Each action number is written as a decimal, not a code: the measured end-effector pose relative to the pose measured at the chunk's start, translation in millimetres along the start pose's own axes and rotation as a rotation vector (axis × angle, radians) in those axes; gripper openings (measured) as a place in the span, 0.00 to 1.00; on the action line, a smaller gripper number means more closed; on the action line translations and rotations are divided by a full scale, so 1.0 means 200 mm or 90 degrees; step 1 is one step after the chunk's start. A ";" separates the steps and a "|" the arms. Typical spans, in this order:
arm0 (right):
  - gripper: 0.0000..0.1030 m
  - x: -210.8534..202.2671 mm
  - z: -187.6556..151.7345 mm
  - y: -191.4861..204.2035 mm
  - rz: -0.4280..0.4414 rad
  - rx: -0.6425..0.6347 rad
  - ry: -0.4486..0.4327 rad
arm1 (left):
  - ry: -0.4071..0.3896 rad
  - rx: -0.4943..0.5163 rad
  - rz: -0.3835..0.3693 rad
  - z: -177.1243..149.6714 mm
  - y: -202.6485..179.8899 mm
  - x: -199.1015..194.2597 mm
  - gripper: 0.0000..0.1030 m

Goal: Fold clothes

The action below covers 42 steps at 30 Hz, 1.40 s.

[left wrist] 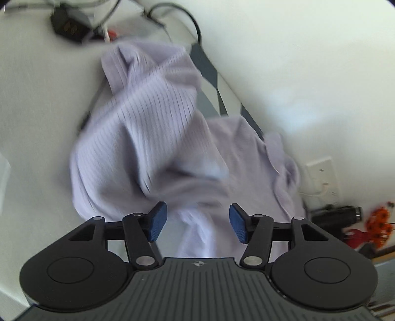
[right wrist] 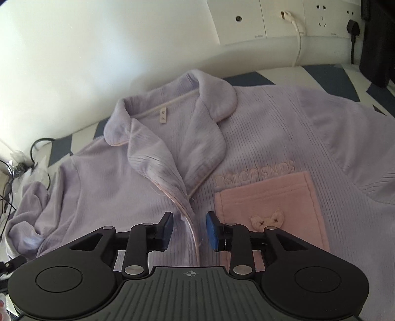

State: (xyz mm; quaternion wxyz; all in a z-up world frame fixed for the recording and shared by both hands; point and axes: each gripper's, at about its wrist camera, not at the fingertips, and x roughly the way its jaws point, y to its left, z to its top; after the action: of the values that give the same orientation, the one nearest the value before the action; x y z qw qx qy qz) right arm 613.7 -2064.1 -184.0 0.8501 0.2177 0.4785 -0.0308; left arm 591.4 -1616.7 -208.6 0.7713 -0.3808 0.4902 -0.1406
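Observation:
A lilac ribbed pyjama top (right wrist: 259, 138) lies front-up on a blue-and-white patterned surface, collar (right wrist: 172, 123) toward the wall, with a pink chest pocket (right wrist: 271, 202). My right gripper (right wrist: 189, 230) hovers open over the front placket, just left of the pocket, nothing between its blue pads. In the left wrist view the same top (left wrist: 153, 138) is bunched and blurred, one sleeve rumpled upward. My left gripper (left wrist: 197, 222) stands open over the crumpled fabric, holding nothing.
A white wall with sockets (right wrist: 284, 22) and plugged cables runs behind the bed. Cables and a black adapter (left wrist: 66, 27) lie at the far end. A black object (left wrist: 335, 214) and red-orange item (left wrist: 377, 222) sit at the right.

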 end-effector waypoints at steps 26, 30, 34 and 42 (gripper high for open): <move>0.36 0.04 -0.01 -0.02 -0.008 0.013 -0.018 | -0.081 0.196 0.165 -0.13 -0.22 0.05 0.80; 0.64 -0.05 -0.07 -0.03 -0.034 0.025 -0.063 | -0.133 0.257 0.218 -0.20 -0.24 -0.05 0.80; 0.65 -0.10 -0.15 -0.04 -0.009 0.082 -0.080 | -0.188 0.247 0.248 -0.13 -0.19 -0.11 0.80; 0.65 -0.07 -0.21 0.02 -0.008 0.099 -0.066 | -0.251 0.187 0.303 0.10 -0.12 -0.05 0.63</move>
State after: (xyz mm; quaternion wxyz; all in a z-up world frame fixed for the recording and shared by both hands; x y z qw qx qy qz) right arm 573.8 -2045.7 -190.4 0.8541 0.2783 0.4313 -0.0842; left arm 606.7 -1617.6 -180.5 0.9090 -0.1602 0.3814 0.0508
